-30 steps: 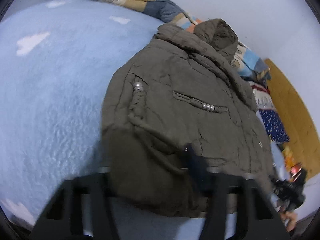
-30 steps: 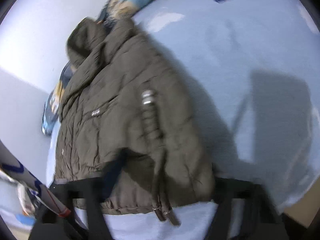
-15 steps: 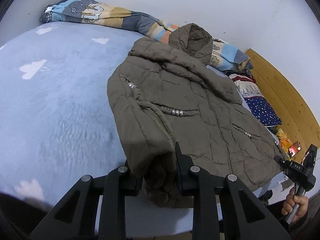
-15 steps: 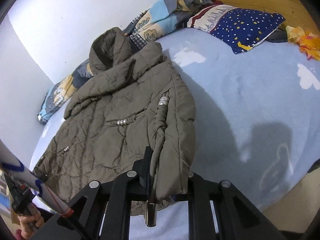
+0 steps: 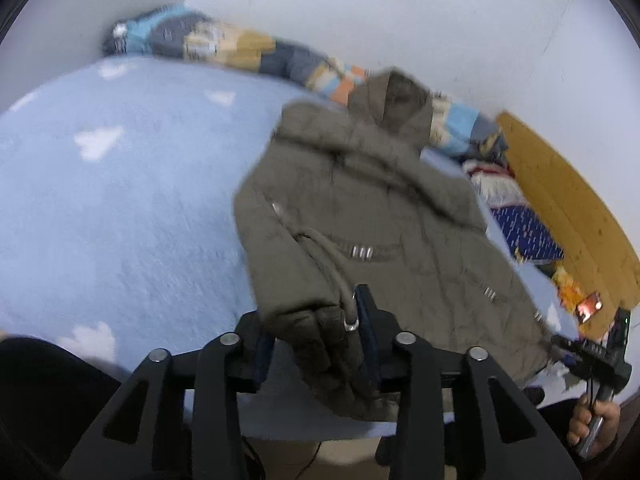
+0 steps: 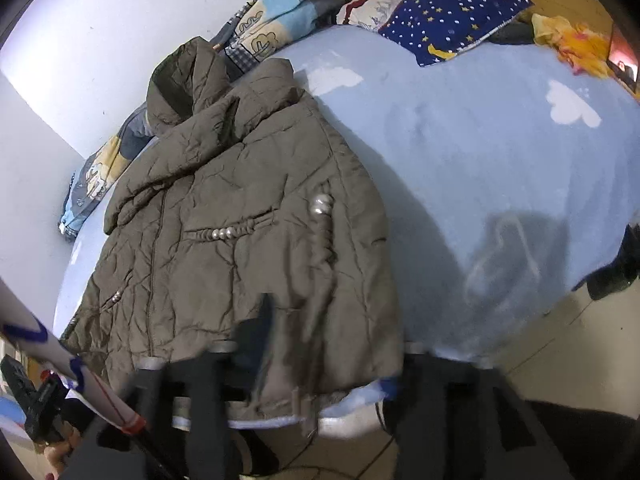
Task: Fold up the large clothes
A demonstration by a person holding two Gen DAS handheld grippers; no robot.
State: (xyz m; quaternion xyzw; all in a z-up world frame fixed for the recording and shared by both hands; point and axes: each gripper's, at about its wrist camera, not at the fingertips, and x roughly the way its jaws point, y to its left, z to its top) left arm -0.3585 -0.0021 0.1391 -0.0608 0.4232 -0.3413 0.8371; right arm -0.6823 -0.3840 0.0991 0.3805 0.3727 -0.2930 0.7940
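Note:
An olive hooded puffer jacket [image 5: 372,216] lies on the light blue bed, hood toward the wall, both sleeves folded over its front. My left gripper [image 5: 316,344] is shut on the jacket's lower left hem, with a drawstring end beside one finger. In the right wrist view the jacket [image 6: 224,240] fills the left half. My right gripper [image 6: 320,352] sits at the jacket's lower right hem near the bed's edge; its jaws stand wide apart and the cloth lies loose between them, blurred. The right gripper also shows in the left wrist view [image 5: 588,356], held in a hand.
The bed [image 5: 120,208] has a blue cover with white clouds. A patterned quilt [image 5: 224,46] lies along the wall. A star-print pillow [image 6: 452,16] and a yellow cloth [image 6: 576,40] lie by the wooden headboard [image 5: 568,200]. Tiled floor [image 6: 560,352] is below the bed's edge.
Both grippers have pulled back toward the bed's near edge. The left still holds the hem. The right gripper's jaws have spread and its view is now blurred.

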